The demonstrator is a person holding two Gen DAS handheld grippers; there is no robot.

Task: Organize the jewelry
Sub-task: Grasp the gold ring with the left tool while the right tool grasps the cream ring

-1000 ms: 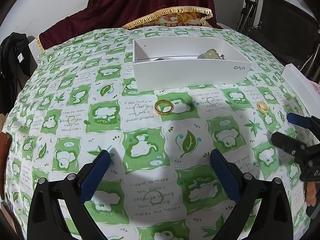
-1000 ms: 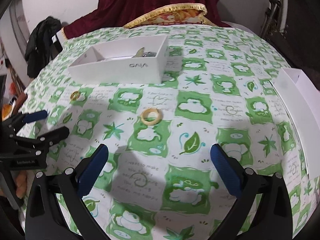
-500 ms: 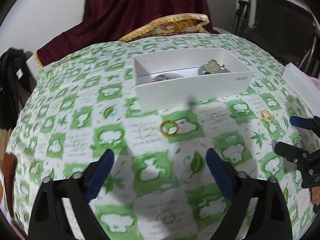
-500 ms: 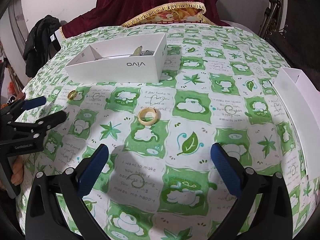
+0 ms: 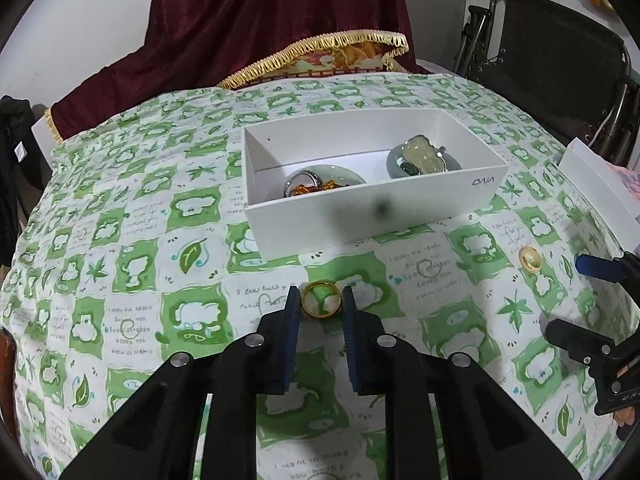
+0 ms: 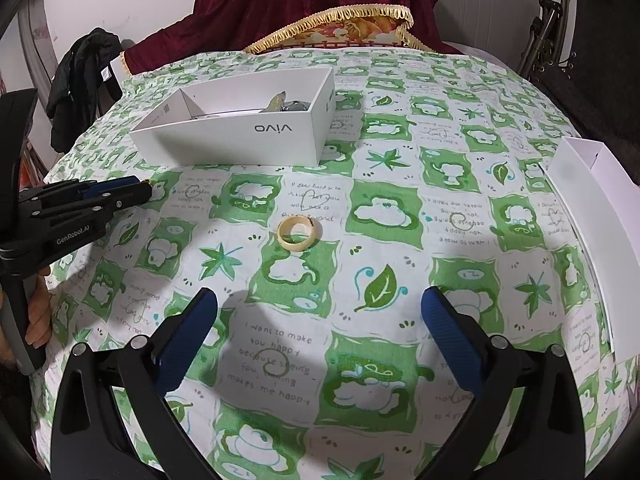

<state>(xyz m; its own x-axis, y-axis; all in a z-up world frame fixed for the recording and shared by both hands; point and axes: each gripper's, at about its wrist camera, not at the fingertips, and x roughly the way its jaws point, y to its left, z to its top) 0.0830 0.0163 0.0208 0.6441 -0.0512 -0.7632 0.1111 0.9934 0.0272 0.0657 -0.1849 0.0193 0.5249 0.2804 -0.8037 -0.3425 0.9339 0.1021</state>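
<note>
We have the left gripper [image 5: 321,306] down on the green-and-white patterned cloth [image 5: 132,264] that covers the worktop, and its blue-padded fingers [image 5: 291,320] are clamped on the shiny gold band ring [image 5: 321,303], one pad pressing each side of it. The ring sits against the cloth, just off the near wall of the open white cardboard box [image 5: 372,216], which lies toward the far edge of the worktop.

Inside that box we see two pieces already lying there: a silver ring with amber-coloured stones [image 5: 310,186] toward its left end, and a pale green carved pendant in a metal setting [image 5: 420,156] toward its right end.

Over on the right, our right gripper [image 6: 320,320] hangs above the cloth with its fingers [image 6: 188,336] wide apart and nothing between them. Ahead of it, lying flat on the cloth near the middle of the worktop, is a cream-coloured matte band ring [image 6: 298,233], apart from both pads.

A second white cardboard box [image 6: 596,216] lies along the right edge of the worktop. At the left edge of the right wrist view we catch the left gripper from the side, and a hand [image 6: 38,316] wrapped around its handle. Beyond the far edge hangs a dark red velvet cloth with gold fringe [image 5: 280,20].
</note>
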